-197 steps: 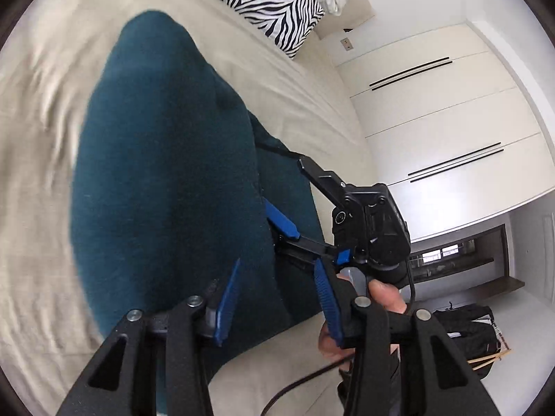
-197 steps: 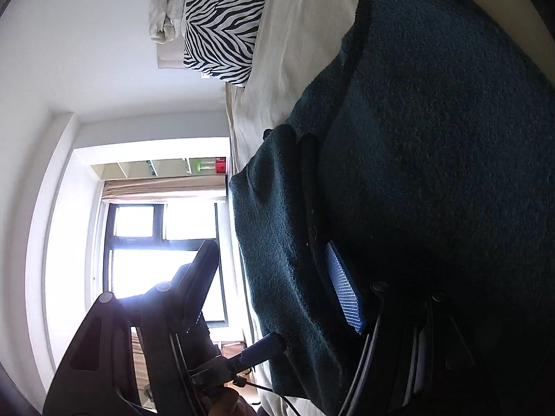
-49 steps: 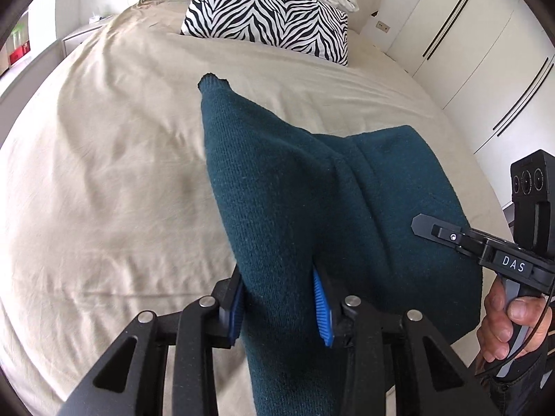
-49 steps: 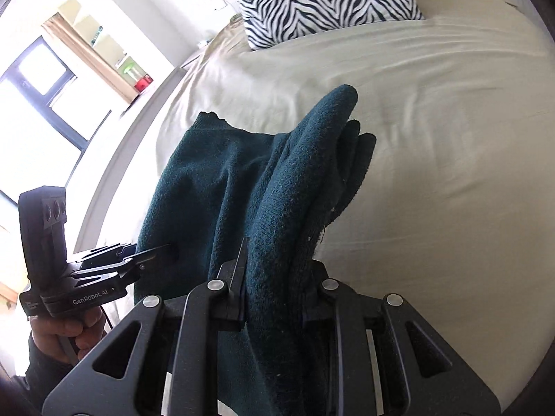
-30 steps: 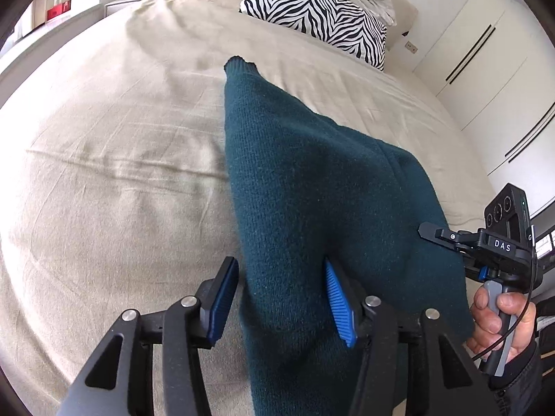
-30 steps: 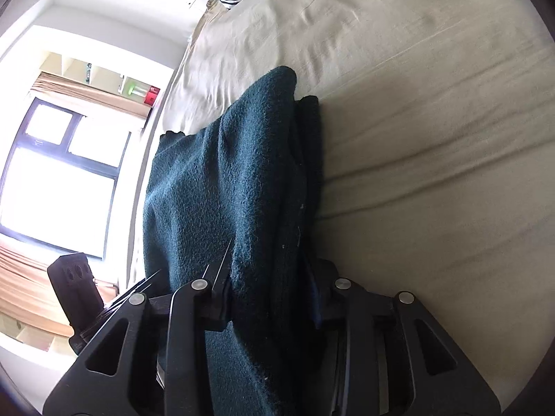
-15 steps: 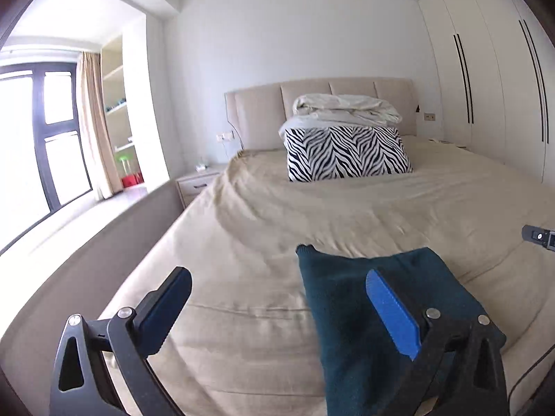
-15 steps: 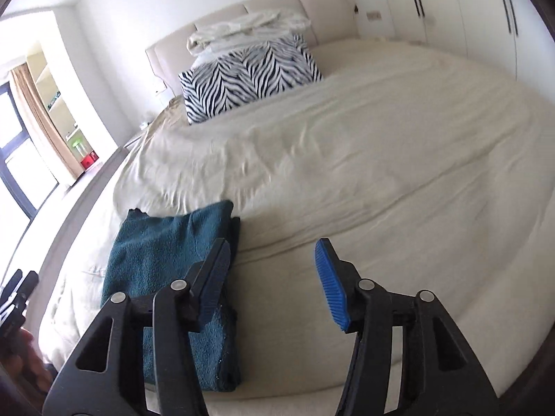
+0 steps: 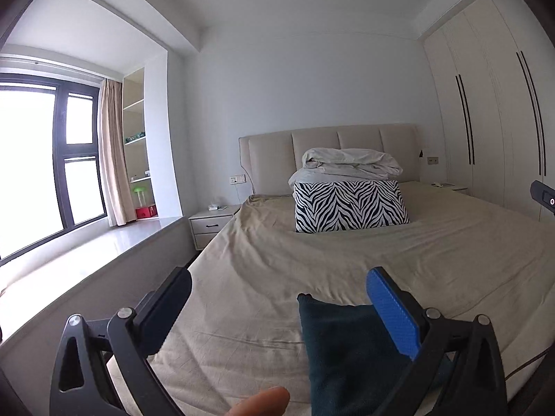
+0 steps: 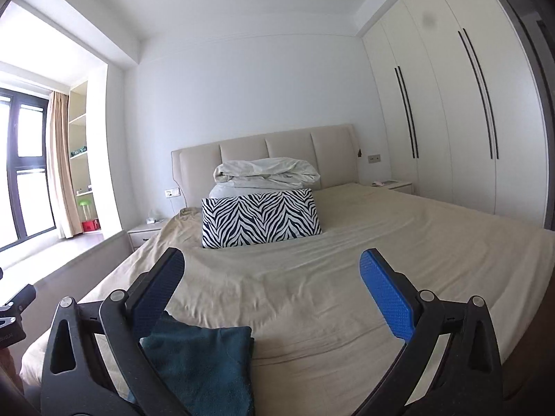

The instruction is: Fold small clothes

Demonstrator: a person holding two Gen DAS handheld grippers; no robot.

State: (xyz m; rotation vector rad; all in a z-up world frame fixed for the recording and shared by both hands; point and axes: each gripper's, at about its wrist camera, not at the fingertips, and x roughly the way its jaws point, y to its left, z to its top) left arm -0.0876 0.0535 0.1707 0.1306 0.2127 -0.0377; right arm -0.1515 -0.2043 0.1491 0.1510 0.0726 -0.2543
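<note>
**Teal sweater folded at the foot of the bed, both grippers spread above it**

Teal sweater (image 10: pixel 211 364) lies folded into a flat rectangle on the beige sheet (image 10: pixel 329 270), close to the near edge of the bed and toward its window side.

Left gripper (image 9: pixel 277 298) is held above the bed with its jaws spread wide and nothing between them; the sweater (image 9: pixel 347 353) shows low in its view, partly behind the blue pad of the right-hand finger (image 9: pixel 392 315). A fingertip (image 9: pixel 263 403) pokes in at the bottom edge.

Right gripper (image 10: pixel 270 277) is likewise wide apart and empty, with the sweater below its left-hand finger (image 10: pixel 156 291).

Farther up the bed a zebra-striped pillow (image 10: pixel 260 217) stands on edge, with a bundled white duvet (image 10: pixel 265 172) behind it against the padded headboard (image 10: pixel 288 145). White wardrobe doors (image 10: pixel 451 121) line the right wall; a window (image 9: pixel 41 166) and a nightstand (image 9: pixel 210 223) sit on the left.
</note>
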